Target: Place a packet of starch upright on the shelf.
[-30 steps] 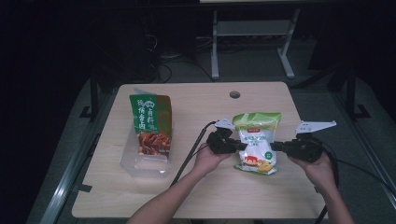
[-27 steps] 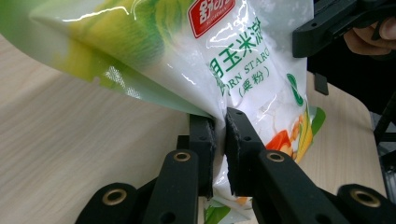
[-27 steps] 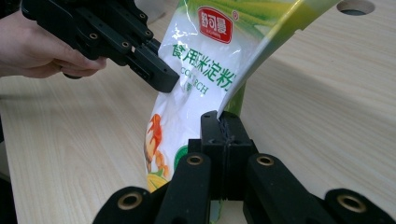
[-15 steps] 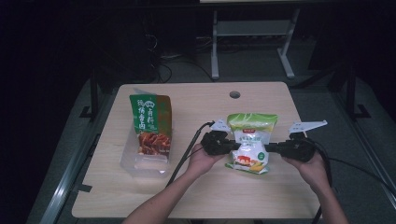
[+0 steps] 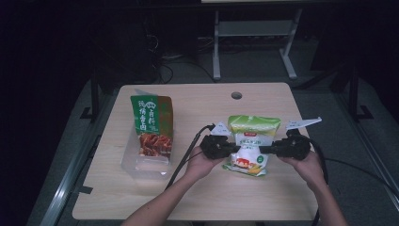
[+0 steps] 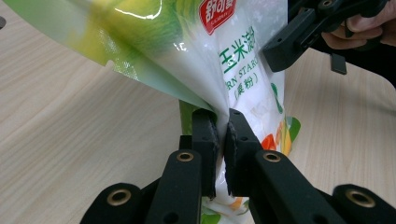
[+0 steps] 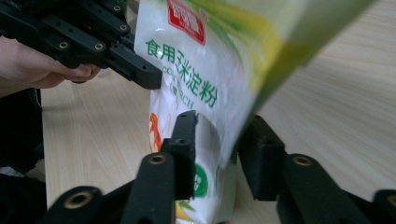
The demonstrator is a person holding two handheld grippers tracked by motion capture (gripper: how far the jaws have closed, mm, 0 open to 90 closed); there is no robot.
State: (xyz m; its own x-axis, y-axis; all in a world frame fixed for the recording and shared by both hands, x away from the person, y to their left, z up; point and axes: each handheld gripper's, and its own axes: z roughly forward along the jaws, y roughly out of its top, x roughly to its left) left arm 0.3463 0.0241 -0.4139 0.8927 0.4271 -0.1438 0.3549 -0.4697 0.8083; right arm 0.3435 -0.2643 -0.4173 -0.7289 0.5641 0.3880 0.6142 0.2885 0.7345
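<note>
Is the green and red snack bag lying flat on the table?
No, the green and red snack bag stands upright in a clear plastic box on the left part of the table.

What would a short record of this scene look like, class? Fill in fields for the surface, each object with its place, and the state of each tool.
surface: light wooden table
object 1: white and green corn starch bag, held between both tools
object 2: green and red snack pouch, resting on a clear plastic container at the table's left
left tool: jaws shut on the bag's edge
right tool: jaws astride the bag's other edge, gap visible, not clamped
hands: one on each tool
</note>
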